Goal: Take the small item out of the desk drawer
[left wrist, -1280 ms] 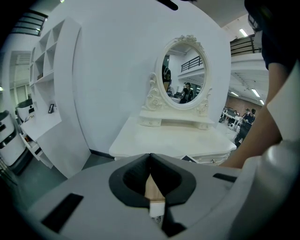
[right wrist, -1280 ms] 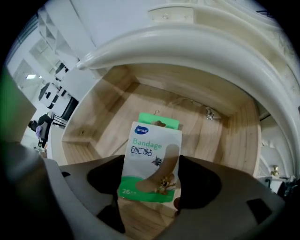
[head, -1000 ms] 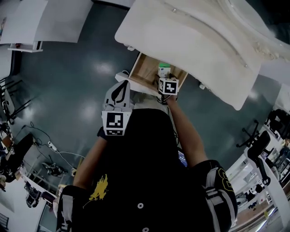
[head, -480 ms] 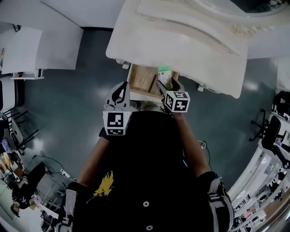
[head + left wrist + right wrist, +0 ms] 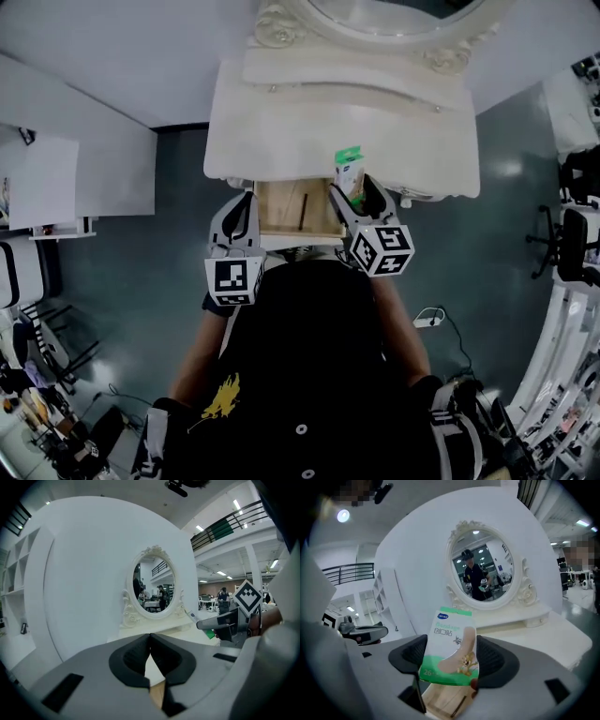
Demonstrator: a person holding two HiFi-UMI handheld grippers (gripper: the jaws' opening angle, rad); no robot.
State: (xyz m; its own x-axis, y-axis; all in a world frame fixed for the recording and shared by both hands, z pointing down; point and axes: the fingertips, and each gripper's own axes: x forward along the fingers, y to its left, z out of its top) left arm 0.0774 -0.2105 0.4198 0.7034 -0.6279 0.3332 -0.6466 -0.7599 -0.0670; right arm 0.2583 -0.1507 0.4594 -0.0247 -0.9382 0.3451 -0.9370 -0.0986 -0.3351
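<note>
Green-white bandage box (image 5: 450, 648), one, in right tongs (image 5: 352, 185); one wooden drawer (image 5: 286, 208).

A white dressing table (image 5: 281, 131) with an ornate oval mirror (image 5: 482, 569) was set against a curved white wall (image 5: 84, 573). A glossy dark grey floor (image 5: 122, 281) was laid around it. White shelving (image 5: 11, 578) was fitted at the left. Strip lights (image 5: 238, 504) and a mezzanine railing (image 5: 225, 527) were seen overhead.

The mirror (image 5: 394, 9) runs off the top edge. The right gripper (image 5: 353, 187) hides the drawer's (image 5: 286, 208) right side. The box's (image 5: 449, 646) fine print is unreadable.
</note>
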